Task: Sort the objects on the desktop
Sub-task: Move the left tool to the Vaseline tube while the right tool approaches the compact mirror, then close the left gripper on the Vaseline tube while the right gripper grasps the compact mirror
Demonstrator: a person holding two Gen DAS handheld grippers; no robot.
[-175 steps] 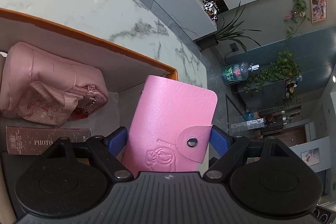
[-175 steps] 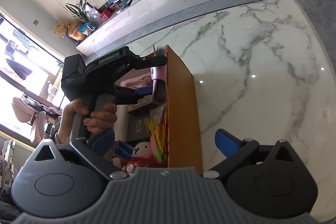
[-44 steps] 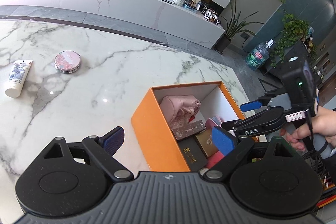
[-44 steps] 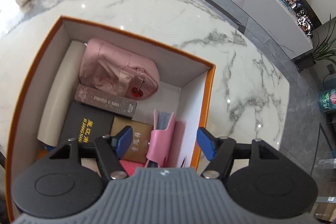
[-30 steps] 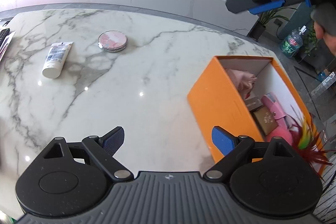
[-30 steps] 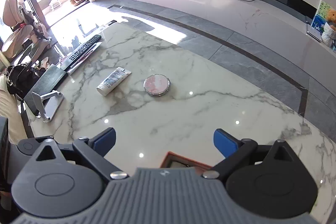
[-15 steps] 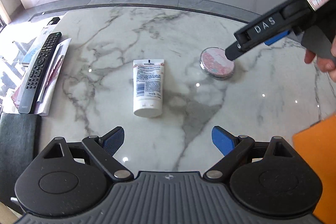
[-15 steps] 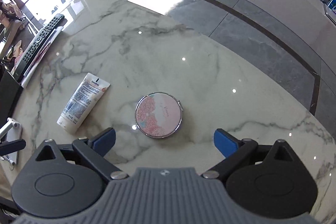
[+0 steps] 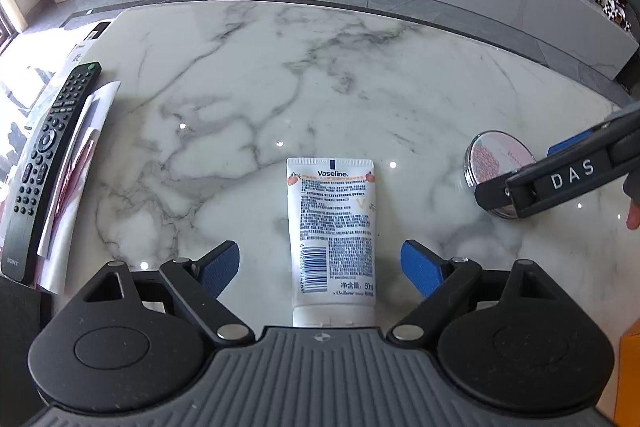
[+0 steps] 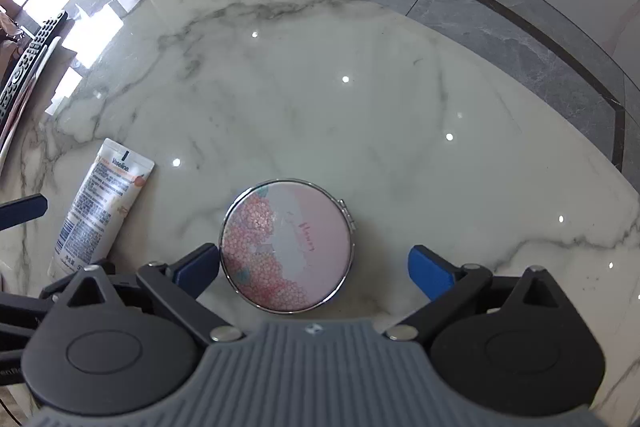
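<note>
Now both claws hang spread wide over the marble table (image 9: 248, 75): left gripper (image 9: 320, 263) straddling the Vaseline tube (image 9: 332, 227), right gripper (image 10: 314, 267) around the round pink compact (image 10: 286, 245), its left pad seemingly just beside the rim.

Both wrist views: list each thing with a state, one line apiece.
Left gripper: open, straddling the tube, not gripping.
Right gripper: open, compact between its fingers, not gripped.
Tube: lying flat on the table, cap toward the left gripper.
Compact: closed, lying flat.
Remote: lying on papers at the table edge.
Table: marble, glossy.
</note>
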